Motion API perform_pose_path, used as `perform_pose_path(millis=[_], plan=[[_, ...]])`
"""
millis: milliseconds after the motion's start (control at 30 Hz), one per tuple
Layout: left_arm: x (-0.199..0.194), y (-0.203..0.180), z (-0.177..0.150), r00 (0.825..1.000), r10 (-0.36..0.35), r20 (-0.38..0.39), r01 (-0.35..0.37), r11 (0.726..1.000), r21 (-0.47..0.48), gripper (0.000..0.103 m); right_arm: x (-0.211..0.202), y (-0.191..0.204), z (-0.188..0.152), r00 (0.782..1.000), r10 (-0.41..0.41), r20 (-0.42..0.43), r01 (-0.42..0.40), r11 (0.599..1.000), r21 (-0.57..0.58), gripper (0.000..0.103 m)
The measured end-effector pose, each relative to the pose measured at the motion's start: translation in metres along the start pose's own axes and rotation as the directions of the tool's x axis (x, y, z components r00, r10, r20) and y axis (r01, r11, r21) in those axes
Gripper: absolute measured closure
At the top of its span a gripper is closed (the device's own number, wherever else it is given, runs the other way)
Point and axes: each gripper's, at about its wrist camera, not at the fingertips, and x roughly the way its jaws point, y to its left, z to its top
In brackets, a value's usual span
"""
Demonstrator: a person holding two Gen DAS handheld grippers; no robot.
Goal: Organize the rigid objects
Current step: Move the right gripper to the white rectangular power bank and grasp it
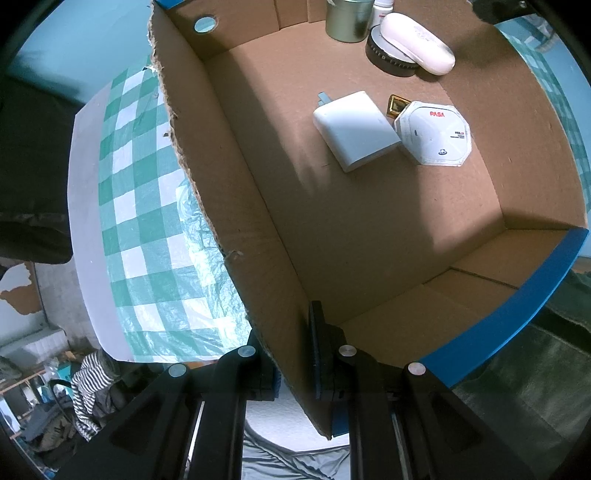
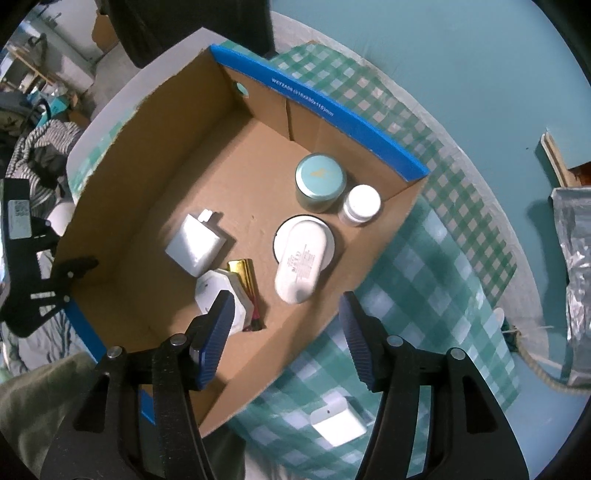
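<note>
From the left wrist, the left gripper (image 1: pixel 291 354) is clenched on the cardboard box (image 1: pixel 229 229) wall, which hides its fingertips. At the top edge a tin (image 1: pixel 349 18) and a bottle are cut off.

From the right wrist, the right gripper (image 2: pixel 286 332) hangs released above the box with nothing between its pads. Six objects lie inside; one white adapter (image 2: pixel 338 424) sits outside on the checkered cloth (image 2: pixel 436 258).
</note>
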Motion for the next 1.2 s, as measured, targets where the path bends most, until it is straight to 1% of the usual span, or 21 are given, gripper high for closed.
perform_pose_path(millis=[233,433,667,933,1067,1200], plan=[[0.0,0.0,0.0,1.0,0.001,0.0,-0.001,1.0,0.001,0.091,-0.016,-0.011,-0.012,0.999,0.02,0.027,-0.021,0.999,0.039,0.043],[-0.001,0.0,0.0,1.0,0.001,0.0,-0.001,1.0,0.005,0.091,-0.02,-0.032,-0.031,0.999,0.015,0.028,-0.018,0.995,0.097,0.039],[-0.002,-0.001,0.0,1.0,0.004,0.001,-0.004,1.0,0.011,0.091,-0.012,-0.061,-0.064,1.0,0.008,-0.014,-0.005,0.984,0.179,0.038],[-0.004,-0.004,0.001,1.0,0.01,0.0,-0.01,1.0,0.021,0.091,0.011,-0.086,-0.104,0.997,0.012,-0.081,0.007,0.974,0.226,0.037],[-0.004,-0.004,0.002,1.0,0.011,0.0,-0.011,1.0,0.022,0.091,0.028,-0.09,-0.124,0.993,0.034,-0.115,-0.008,0.976,0.217,0.036],[-0.005,-0.004,0.001,1.0,0.012,-0.001,-0.012,1.0,0.021,0.091,0.044,-0.085,-0.139,0.989,0.048,-0.139,-0.024,0.985,0.173,0.036]])
